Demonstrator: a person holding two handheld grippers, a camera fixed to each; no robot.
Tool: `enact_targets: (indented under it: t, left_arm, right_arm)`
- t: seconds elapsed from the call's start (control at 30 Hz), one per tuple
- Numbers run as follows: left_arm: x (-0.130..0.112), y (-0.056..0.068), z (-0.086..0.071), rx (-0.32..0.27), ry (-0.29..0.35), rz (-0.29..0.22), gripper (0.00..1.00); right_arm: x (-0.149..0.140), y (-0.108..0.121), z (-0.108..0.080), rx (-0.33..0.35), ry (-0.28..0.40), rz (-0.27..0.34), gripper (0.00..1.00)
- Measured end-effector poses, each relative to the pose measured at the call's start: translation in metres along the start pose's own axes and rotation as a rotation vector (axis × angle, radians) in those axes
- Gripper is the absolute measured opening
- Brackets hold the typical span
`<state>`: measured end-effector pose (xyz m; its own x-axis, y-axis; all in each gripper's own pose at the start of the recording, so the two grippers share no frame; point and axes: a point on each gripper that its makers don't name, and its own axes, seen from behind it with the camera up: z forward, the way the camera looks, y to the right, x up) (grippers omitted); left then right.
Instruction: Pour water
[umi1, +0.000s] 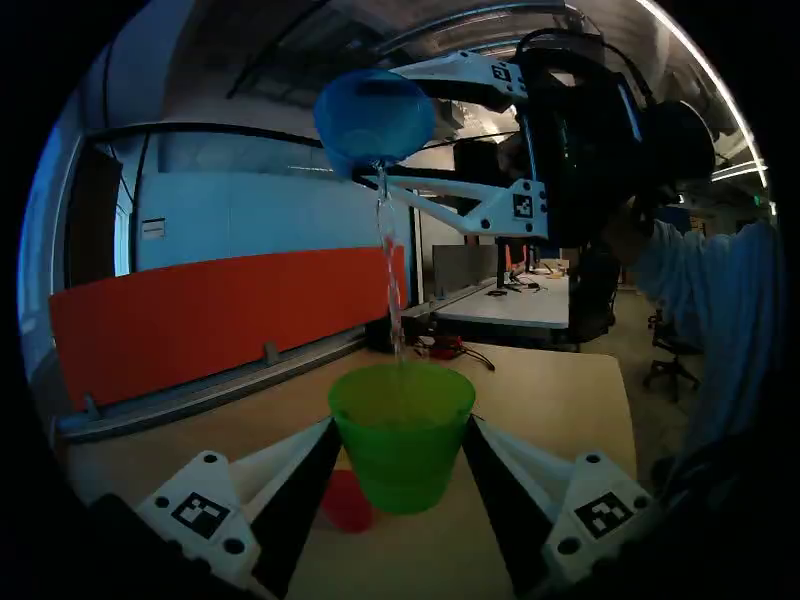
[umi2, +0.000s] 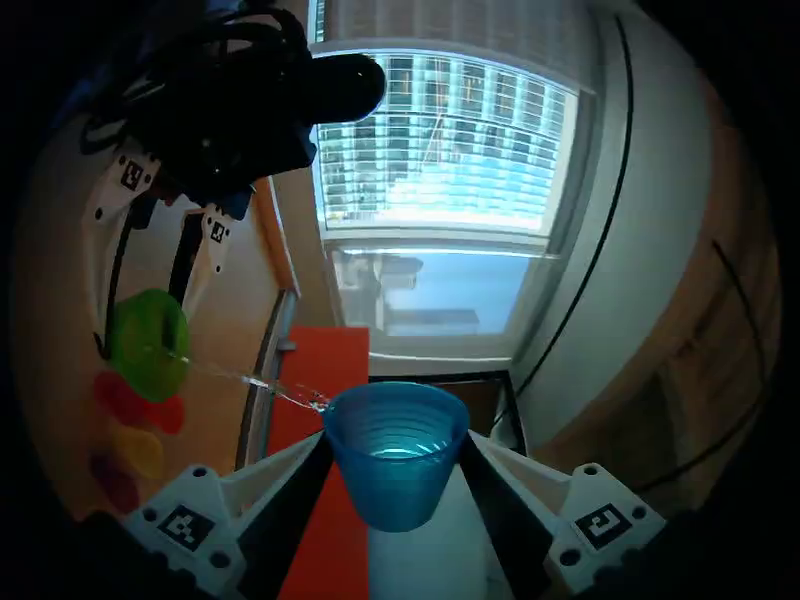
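Table (umi1: 560, 400); blue cup (umi1: 375, 115) over green cup (umi1: 403, 440)

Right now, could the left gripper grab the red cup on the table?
Probably not yet: the left gripper is shut on the green cup, catching water from the blue cup; the red cup sits below.

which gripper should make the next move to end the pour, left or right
Right. The right gripper holds the tilted blue cup, water streaming from its rim; levelling it probably stops the flow. The left gripper holds the green cup upright beneath.
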<state>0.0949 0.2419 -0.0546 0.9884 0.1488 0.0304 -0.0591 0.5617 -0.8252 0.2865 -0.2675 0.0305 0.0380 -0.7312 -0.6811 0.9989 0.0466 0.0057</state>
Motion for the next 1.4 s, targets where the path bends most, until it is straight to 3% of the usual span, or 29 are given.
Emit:
enact_targets:
  t: [0.47, 0.77, 1.0, 1.4]
  left_arm:
    - [0.001, -0.001, 0.0, 0.005, 0.006, -0.003, 0.83]
    - [0.002, -0.003, -0.001, 0.006, 0.01, -0.006, 0.83]
    - [0.004, -0.004, -0.002, 0.011, 0.013, -0.001, 0.83]
    - [0.006, -0.004, -0.002, 0.014, 0.013, 0.007, 0.83]
  right_arm:
    - [0.015, 0.0, 0.001, -0.017, 0.013, -0.115, 0.89]
    - [0.021, -0.002, 0.0, -0.022, 0.023, -0.116, 0.89]
    - [0.018, 0.001, 0.0, -0.019, 0.03, -0.01, 0.89]
    - [0.006, -0.004, -0.003, 0.006, 0.031, 0.304, 0.89]
